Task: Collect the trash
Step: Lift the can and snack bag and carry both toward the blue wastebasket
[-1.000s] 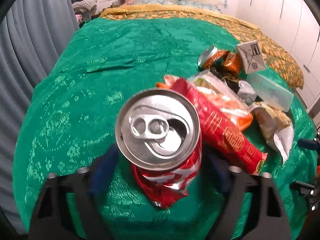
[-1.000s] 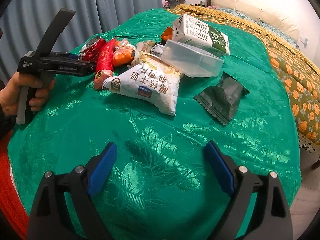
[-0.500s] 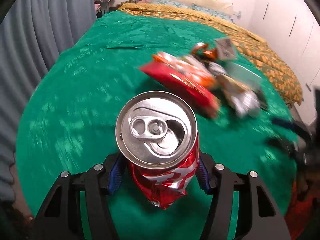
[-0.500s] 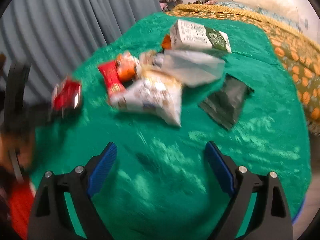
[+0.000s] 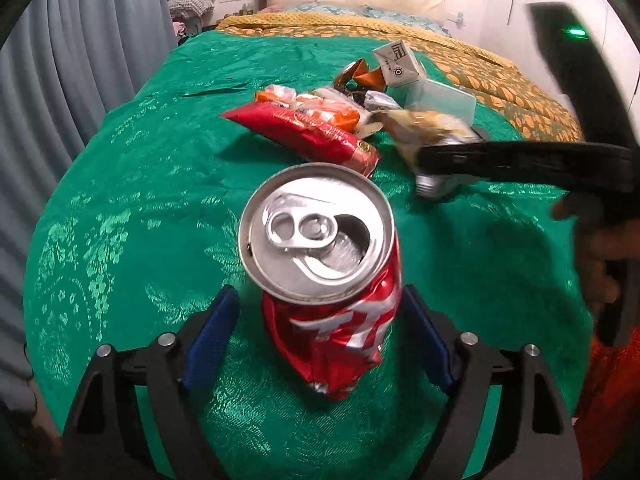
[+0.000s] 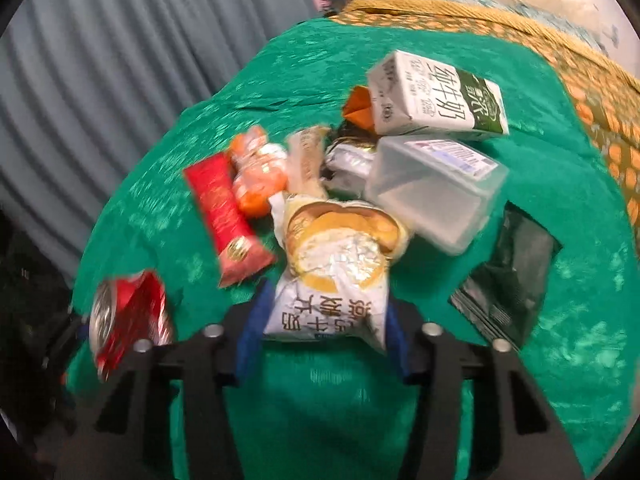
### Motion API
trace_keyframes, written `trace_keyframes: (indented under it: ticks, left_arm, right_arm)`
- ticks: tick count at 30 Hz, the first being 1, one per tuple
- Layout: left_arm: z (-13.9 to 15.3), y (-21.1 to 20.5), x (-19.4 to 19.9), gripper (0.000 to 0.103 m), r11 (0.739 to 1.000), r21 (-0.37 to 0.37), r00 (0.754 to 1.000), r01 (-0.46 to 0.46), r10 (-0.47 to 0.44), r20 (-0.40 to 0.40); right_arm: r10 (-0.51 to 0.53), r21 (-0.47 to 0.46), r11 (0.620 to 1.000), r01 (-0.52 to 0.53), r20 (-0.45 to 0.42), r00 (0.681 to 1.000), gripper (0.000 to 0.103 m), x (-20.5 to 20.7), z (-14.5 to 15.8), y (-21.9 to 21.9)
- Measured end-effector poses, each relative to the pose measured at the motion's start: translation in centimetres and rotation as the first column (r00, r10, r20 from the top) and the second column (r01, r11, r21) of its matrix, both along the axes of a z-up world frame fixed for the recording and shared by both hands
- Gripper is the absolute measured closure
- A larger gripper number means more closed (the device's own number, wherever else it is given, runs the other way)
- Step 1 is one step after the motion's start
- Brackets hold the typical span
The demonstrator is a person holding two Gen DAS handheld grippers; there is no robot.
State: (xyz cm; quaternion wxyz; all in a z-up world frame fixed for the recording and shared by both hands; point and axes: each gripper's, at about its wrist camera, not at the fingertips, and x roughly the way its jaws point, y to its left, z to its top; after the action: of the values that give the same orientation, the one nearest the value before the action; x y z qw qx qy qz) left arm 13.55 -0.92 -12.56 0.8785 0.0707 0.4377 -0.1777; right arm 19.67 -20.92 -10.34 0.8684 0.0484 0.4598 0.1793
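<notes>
— What have your jaws got?
— Your left gripper (image 5: 320, 334) has just spread; its pads stand clear of the crushed red can (image 5: 326, 276) between them, above the green bedspread (image 5: 132, 184). Your right gripper (image 6: 322, 334) has just clamped the white snack bag (image 6: 332, 276).
— Beyond?
— Red wrapper (image 6: 226, 220), clear box (image 6: 434, 190), milk carton (image 6: 436, 96).

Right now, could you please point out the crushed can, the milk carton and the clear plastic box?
crushed can (image 5: 316, 236), left wrist view, on its silver lid.
milk carton (image 6: 436, 96), right wrist view, on its printed side.
clear plastic box (image 6: 432, 192), right wrist view, on its near wall.
</notes>
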Motion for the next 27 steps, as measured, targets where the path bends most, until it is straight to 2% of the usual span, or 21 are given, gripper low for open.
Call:
trace_keyframes:
  ticks: [5, 10, 12, 13, 14, 16, 19, 24, 25, 26, 27]
  left_arm:
    - [-0.3, 0.3, -1.3, 0.016, 1.0, 0.017, 1.0, 0.002, -0.003, 0.003]
    - [-0.3, 0.5, -2.6, 0.014, 1.0, 0.027, 1.0, 0.004, -0.004, 0.005]
    - [-0.2, 0.7, -2.5, 0.013, 1.0, 0.015, 1.0, -0.002, 0.002, -0.005]
    - [0.0, 0.8, -2.3, 0.013, 1.0, 0.003, 1.0, -0.006, 0.006, -0.012]
    - [0.1, 0.8, -2.1, 0.013, 1.0, -0.011, 1.0, -0.009, 0.009, -0.018]
    - [0.5, 0.6, -1.7, 0.013, 0.999, -0.033, 1.0, -0.01, 0.009, -0.017]
    - [0.7, 0.1, -1.2, 0.01, 1.0, -0.017, 1.0, -0.004, 0.004, 0.007]
    - [0.3, -0.4, 0.2, 0.01, 1.0, -0.012, 1.0, -0.003, 0.002, -0.015]
    - [0.2, -0.5, 0.3, 0.01, 1.0, -0.007, 1.0, -0.002, 0.002, -0.016]
    - [0.0, -0.7, 0.5, 0.01, 1.0, 0.006, 1.0, -0.001, 0.001, -0.014]
    - [-0.1, -0.8, 0.5, 0.01, 1.0, 0.014, 1.0, -0.001, 0.001, -0.01]
  right_arm:
    - [0.058, -0.064, 0.996, -0.056, 0.033, 0.998, 0.056, -5.5, 1.9, -1.7]
    - [0.015, -0.048, 0.999, -0.018, -0.062, 0.998, 0.053, -7.0, -0.1, -4.2]
    - [-0.011, -0.045, 0.999, 0.009, -0.055, 0.998, 0.044, -7.0, -0.4, -5.0]
    - [-0.025, -0.035, 0.999, 0.023, -0.053, 0.998, 0.032, -7.1, -0.4, -5.4]
    - [-0.033, -0.021, 0.999, 0.032, -0.049, 0.998, 0.025, -7.1, -0.1, -5.8]
    - [-0.041, -0.008, 0.999, 0.04, -0.035, 0.999, 0.023, -7.4, 0.5, -6.2]
    - [-0.049, -0.012, 0.999, 0.049, -0.02, 0.999, 0.021, -7.2, 0.7, -5.9]
    - [-0.045, -0.04, 0.998, 0.043, -0.032, 0.998, 0.021, -6.3, -0.4, -4.3]
    - [-0.041, -0.054, 0.998, 0.039, -0.037, 0.998, 0.024, -6.2, -0.7, -4.1]
    - [-0.034, -0.064, 0.997, 0.031, -0.043, 0.999, 0.045, -6.1, -0.9, -3.9]
    - [-0.031, -0.069, 0.997, 0.028, -0.051, 0.998, 0.051, -6.1, -0.9, -3.8]
